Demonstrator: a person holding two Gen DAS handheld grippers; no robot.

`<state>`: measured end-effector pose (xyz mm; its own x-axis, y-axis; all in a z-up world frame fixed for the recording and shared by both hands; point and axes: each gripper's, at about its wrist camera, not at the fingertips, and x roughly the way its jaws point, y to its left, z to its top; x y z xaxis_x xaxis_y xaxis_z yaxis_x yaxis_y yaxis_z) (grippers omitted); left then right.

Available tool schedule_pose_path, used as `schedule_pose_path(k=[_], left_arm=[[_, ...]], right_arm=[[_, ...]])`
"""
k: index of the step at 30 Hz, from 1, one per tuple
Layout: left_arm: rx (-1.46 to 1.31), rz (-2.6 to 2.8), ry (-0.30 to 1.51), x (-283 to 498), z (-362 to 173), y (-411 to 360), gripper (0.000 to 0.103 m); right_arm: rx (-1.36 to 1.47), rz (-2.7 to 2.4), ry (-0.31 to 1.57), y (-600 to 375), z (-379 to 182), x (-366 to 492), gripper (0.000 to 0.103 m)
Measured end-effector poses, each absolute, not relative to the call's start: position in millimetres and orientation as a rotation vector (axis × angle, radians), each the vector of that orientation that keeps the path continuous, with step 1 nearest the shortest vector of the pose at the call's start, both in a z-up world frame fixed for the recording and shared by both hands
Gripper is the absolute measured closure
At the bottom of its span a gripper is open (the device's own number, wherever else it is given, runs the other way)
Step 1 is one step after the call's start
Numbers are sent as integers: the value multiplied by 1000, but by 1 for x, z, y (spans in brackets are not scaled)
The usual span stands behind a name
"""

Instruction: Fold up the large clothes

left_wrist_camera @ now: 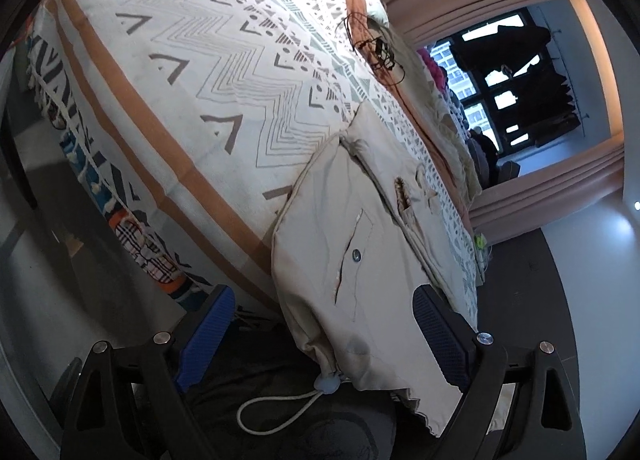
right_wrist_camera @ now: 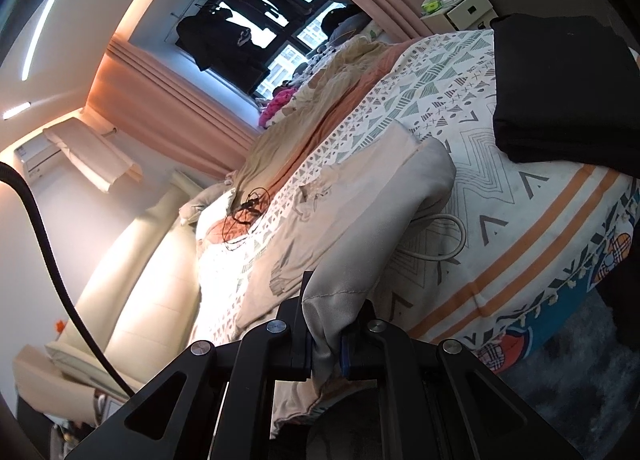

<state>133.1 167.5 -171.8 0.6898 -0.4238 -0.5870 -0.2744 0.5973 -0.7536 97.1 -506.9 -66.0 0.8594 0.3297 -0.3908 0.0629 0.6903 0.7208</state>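
Bed (left_wrist_camera: 168, 108) with patterned cover carries the beige drawstring garment (left_wrist_camera: 352, 244) along its near edge: right hand-held gripper (right_wrist_camera: 326, 344) pinches one fold, left hand-held gripper (left_wrist_camera: 324, 336) straddles the hem, spread.

Garment (left_wrist_camera: 360, 260) lies on the patterned bedspread (left_wrist_camera: 180, 80), near bed's foot edge, its drawstring loop (left_wrist_camera: 276, 412) hanging off the edge. Cable tangle (left_wrist_camera: 376, 48) on the bedspread beyond it. Folded stack (right_wrist_camera: 560, 92) sits right of garment. Window (right_wrist_camera: 272, 20) behind the bed; sofa (right_wrist_camera: 140, 260) on its left.
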Motion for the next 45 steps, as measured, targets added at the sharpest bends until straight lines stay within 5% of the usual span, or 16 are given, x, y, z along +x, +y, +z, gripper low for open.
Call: schedule_pose_path(k=[6, 8, 10, 13, 35, 45], left_arm=[[-993, -150, 921, 148, -193, 147, 20], [-1001, -161, 925, 151, -195, 141, 30], [-1017, -169, 930, 153, -195, 138, 65], [-1013, -163, 916, 149, -190, 138, 88], [-1024, -230, 502, 56, -16, 180, 96], [-988, -230, 489, 74, 7, 181, 96]], right_arm=[[805, 155, 530, -508, -68, 99, 93], [807, 155, 531, -508, -68, 100, 93], [808, 155, 532, -508, -68, 99, 93], [814, 156, 535, -510, -69, 99, 93], [752, 266, 394, -482, 17, 53, 93], [758, 272, 368, -481, 27, 57, 93]])
